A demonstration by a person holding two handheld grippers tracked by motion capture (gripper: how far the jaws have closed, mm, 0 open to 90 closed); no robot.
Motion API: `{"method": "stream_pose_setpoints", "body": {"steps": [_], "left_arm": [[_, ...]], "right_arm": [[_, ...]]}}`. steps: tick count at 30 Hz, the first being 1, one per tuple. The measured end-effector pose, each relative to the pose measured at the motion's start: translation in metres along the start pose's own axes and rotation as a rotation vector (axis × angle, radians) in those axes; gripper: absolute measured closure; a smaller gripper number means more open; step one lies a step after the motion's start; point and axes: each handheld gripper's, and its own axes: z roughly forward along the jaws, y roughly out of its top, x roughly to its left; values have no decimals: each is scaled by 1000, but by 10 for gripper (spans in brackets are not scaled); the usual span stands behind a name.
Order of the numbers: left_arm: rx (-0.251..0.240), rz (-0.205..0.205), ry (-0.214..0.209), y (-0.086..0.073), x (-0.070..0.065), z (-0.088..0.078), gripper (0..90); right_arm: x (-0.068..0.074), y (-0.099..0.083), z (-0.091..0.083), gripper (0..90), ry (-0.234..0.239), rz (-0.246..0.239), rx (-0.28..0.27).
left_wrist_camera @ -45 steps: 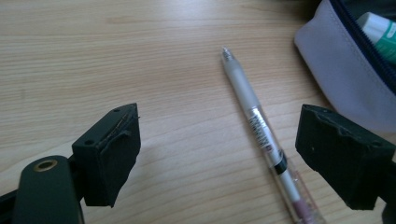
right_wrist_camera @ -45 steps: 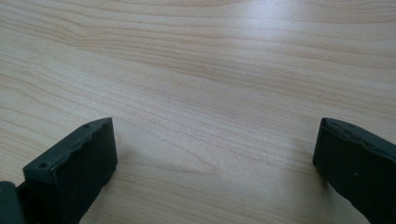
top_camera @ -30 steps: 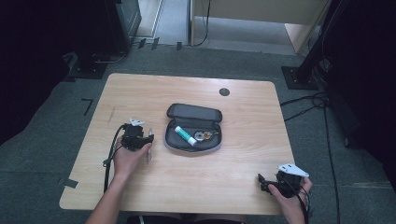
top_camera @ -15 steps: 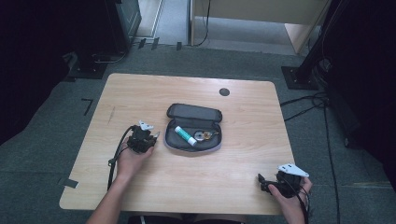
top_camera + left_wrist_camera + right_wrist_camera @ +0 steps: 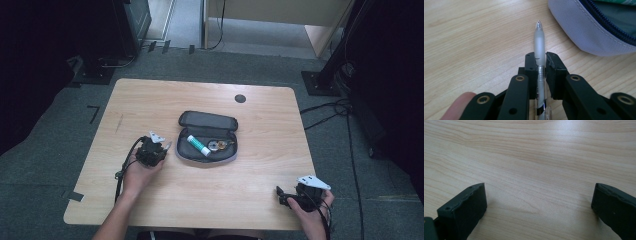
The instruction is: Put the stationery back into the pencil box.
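A frosted clear pen [image 5: 539, 40] lies low over the wooden table [image 5: 150, 100], its tip pointing past the corner of an open grey pencil case [image 5: 584, 30]. My left gripper [image 5: 540, 58] is shut on the pen's barrel, both pads pressing on it. In the high view the left gripper [image 5: 161, 148] sits just left of the case [image 5: 207, 120], which holds a green-and-white glue stick [image 5: 198, 145] and a small metal item [image 5: 218, 145]. My right gripper [image 5: 280, 195] rests near the table's front right edge, and its jaws [image 5: 540, 190] stand wide open over bare wood.
A black round grommet [image 5: 240, 98] sits in the tabletop behind the case. The left gripper's cable [image 5: 125, 167] loops along the forearm. Dark stands and cables surround the table on the floor.
The left hand has shifted slightly to the right, closer to the case. The right hand has kept still.
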Motion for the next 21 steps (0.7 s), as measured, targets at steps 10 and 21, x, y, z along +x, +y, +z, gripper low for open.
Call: {"method": "stream_pose_setpoints", "body": {"steps": [10, 21], "left_arm": [[-62, -58, -69, -7, 12, -8, 812], [-172, -71, -142, -2, 15, -30, 812]], "right_arm": [[0, 0, 0, 0, -5, 6, -1], [0, 0, 0, 0, -5, 7, -1]]}}
